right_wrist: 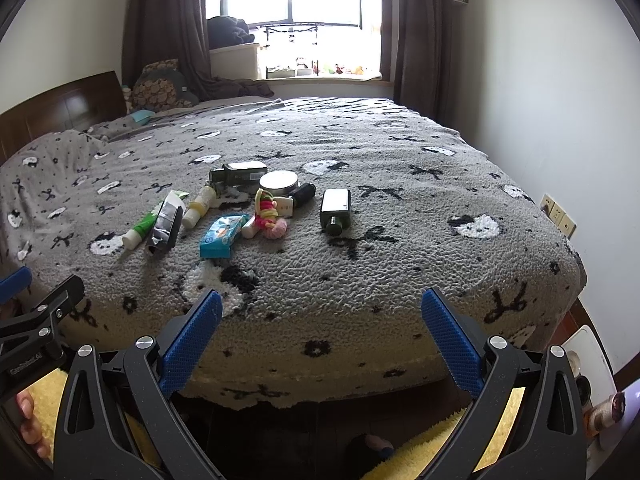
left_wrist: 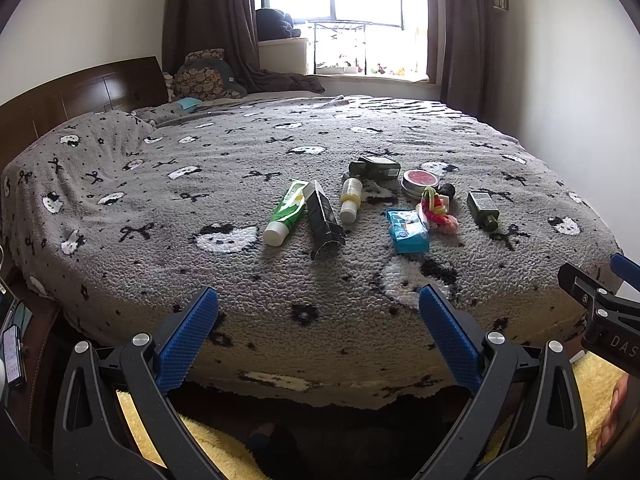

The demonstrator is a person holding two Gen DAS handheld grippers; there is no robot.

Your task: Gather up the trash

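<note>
Bed [left_wrist: 360, 128] inspected: grey patterned blanket, clutter grouped mid-surface, well apart from me. No bin is visible. Collection not begun; I judge this the approach step. Next move calls for reaching forward over the bed edge to the nearest trash, likely the crumpled black carton [left_wrist: 324, 220] beside the green tube [left_wrist: 286, 210], or the blue packet [left_wrist: 408, 230]. Left gripper [left_wrist: 318, 304] and right gripper [right_wrist: 320, 304] both hover level at the near edge, jaws spread wide, holding nothing.
</note>
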